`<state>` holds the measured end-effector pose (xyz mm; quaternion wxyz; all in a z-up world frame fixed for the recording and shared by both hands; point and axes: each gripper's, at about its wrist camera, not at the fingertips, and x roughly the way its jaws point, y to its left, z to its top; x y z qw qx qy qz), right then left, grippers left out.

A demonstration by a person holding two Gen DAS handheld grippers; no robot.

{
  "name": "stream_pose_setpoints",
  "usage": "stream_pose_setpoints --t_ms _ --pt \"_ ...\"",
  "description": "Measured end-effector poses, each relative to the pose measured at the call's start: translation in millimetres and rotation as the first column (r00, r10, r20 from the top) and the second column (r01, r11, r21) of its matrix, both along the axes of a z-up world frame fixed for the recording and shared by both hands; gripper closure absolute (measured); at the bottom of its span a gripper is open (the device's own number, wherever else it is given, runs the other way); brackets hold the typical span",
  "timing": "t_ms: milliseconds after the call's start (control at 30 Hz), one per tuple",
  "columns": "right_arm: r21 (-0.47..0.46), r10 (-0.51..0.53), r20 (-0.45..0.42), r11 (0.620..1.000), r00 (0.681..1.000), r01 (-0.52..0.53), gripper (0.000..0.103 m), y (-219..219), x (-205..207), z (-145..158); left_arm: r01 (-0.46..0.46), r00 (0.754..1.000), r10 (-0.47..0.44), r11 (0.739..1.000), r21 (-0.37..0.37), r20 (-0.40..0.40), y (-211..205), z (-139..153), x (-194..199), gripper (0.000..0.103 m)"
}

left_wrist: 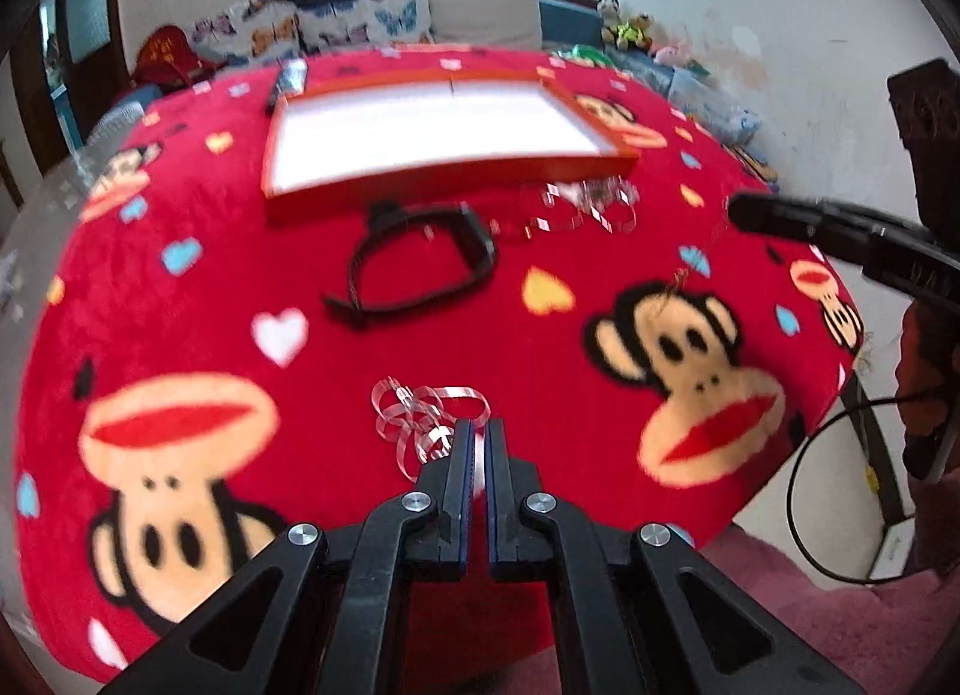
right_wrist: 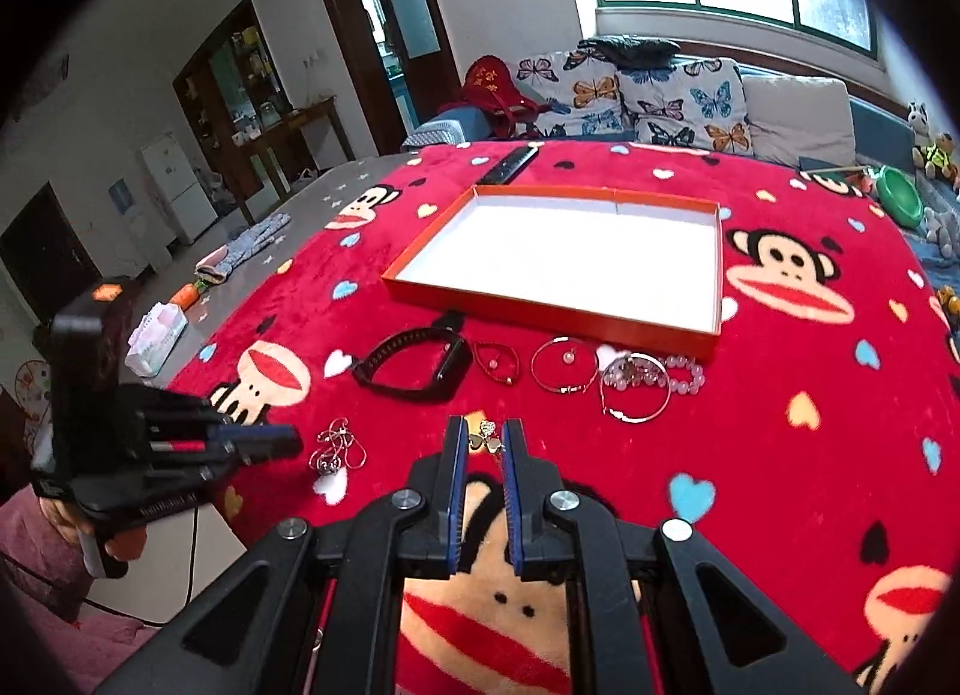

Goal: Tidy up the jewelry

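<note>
Looks like the pick-up step: right gripper [right_wrist: 485, 446] jaws apart around the heart pendant necklace [right_wrist: 487, 436] near the blanket's [right_wrist: 780, 455] front edge, left gripper [left_wrist: 478, 443] nearly together, empty; next, pinch and carry to the orange tray [right_wrist: 540, 308].

box [right_wrist: 420, 282] behind wristband [right_wrist: 414, 366]; bangles [right_wrist: 636, 389] right of wristband; necklace [right_wrist: 337, 449] in front

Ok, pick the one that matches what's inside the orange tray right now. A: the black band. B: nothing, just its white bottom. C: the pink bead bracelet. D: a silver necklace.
B: the orange tray shows only bare white bottom, while the black band, pink bead bracelet and silver necklace all lie on the red blanket in front of it.
</note>
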<state>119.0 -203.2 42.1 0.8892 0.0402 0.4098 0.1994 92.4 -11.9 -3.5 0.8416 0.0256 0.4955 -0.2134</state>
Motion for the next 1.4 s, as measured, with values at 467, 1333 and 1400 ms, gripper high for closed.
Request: stream_pose_setpoints --t_ms 467,1333,1400 --pt "0.016 -0.007 -0.049 1.0 0.999 0.007 0.09 -1.6 1.0 -17.0 -0.049 0.997 0.049 0.999 0.006 -0.058 -0.6 -31.9 7.2 0.098" --pt "0.026 -0.009 -0.064 1.0 0.998 0.011 0.09 -1.7 3.9 -27.1 -0.052 0.999 0.052 0.997 0.059 0.003 -4.6 -31.2 7.6 0.07" --pt "0.026 -0.01 -0.064 1.0 0.998 0.012 0.09 -2.0 3.5 -27.0 -0.052 0.999 0.051 0.996 0.069 0.01 -5.7 -32.2 8.2 0.072"
